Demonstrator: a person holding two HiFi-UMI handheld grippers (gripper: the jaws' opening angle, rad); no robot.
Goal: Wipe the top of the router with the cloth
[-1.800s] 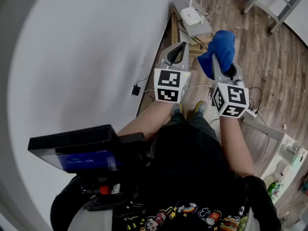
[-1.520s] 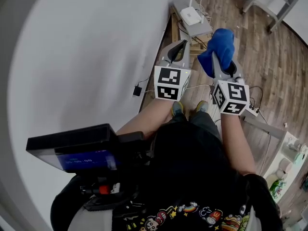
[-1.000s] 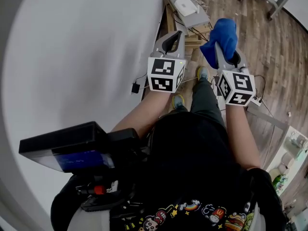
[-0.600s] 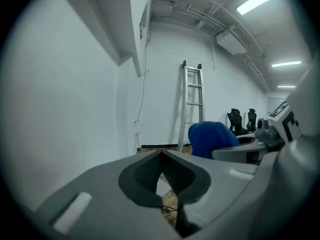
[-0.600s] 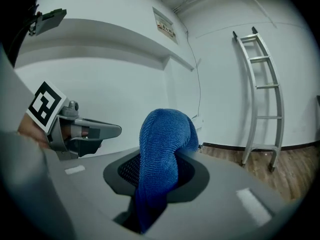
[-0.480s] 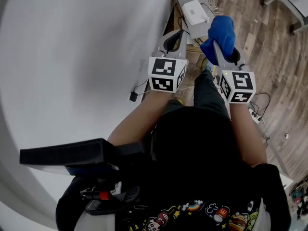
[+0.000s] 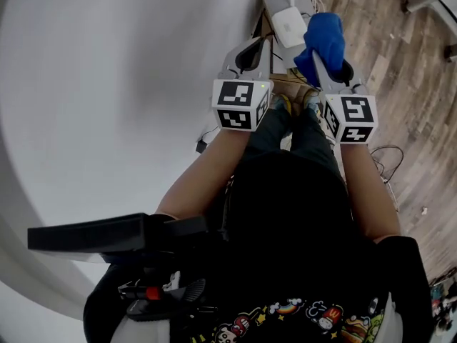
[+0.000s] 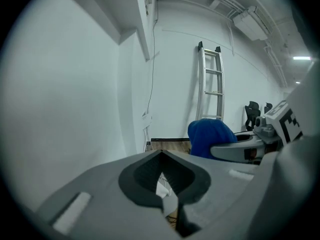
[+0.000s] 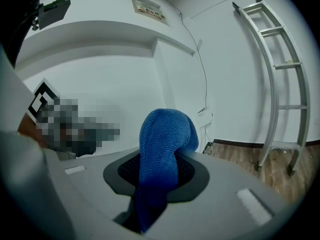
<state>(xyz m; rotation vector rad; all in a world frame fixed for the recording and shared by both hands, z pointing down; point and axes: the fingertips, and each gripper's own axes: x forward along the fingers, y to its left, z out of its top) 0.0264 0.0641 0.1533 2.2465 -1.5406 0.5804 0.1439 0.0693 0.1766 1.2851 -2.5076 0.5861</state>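
Just short of the flat white plastic router (image 7: 288,26), right gripper (image 7: 320,57) clamps the likely soft, limp blue terry cloth (image 7: 325,34) mid-fold; left gripper (image 7: 248,54) sits closed, empty

Nothing can be read with certainty; the left marker cube (image 7: 240,104) and the right marker cube (image 7: 350,118) are covered with square black-and-white coded patterns, not with letters or numbers; in the right gripper view a small framed sign (image 9: 147,8) is seen high on the wall, and its reddish print is too small to be made out; at the bottom of the head view the dark shirt (image 7: 285,316) is printed with coloured cartoon figures, among which no wording can be told.
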